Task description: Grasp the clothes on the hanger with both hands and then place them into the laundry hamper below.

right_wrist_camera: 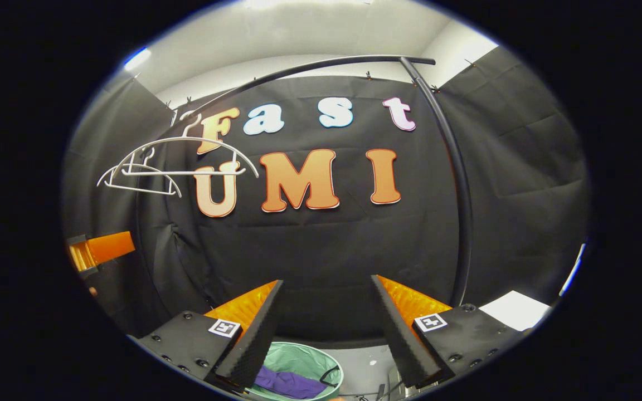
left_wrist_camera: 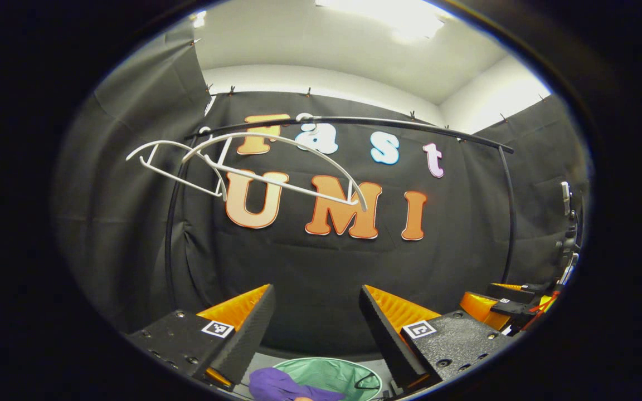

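Two bare white hangers (left_wrist_camera: pixel 254 161) hang from the black rail (left_wrist_camera: pixel 388 123) at the upper left; the right gripper view shows the hangers (right_wrist_camera: pixel 179 164) too. A purple garment (left_wrist_camera: pixel 285 385) lies in the green laundry hamper (left_wrist_camera: pixel 335 374) below. From the right gripper view the purple garment (right_wrist_camera: pixel 290 383) rests inside the hamper (right_wrist_camera: pixel 298 359). My left gripper (left_wrist_camera: pixel 315 312) is open above the hamper with nothing between its fingers. My right gripper (right_wrist_camera: pixel 326 306) is open and empty as well. The right gripper (left_wrist_camera: pixel 499 306) sits beside the left one in the left gripper view.
The black rack's upright post (right_wrist_camera: pixel 460 195) runs down on the right. A white sheet (right_wrist_camera: pixel 513 309) lies low at the right. An orange part of the left gripper (right_wrist_camera: pixel 98 250) shows at the left edge. Black cloth walls close the booth behind the rack.
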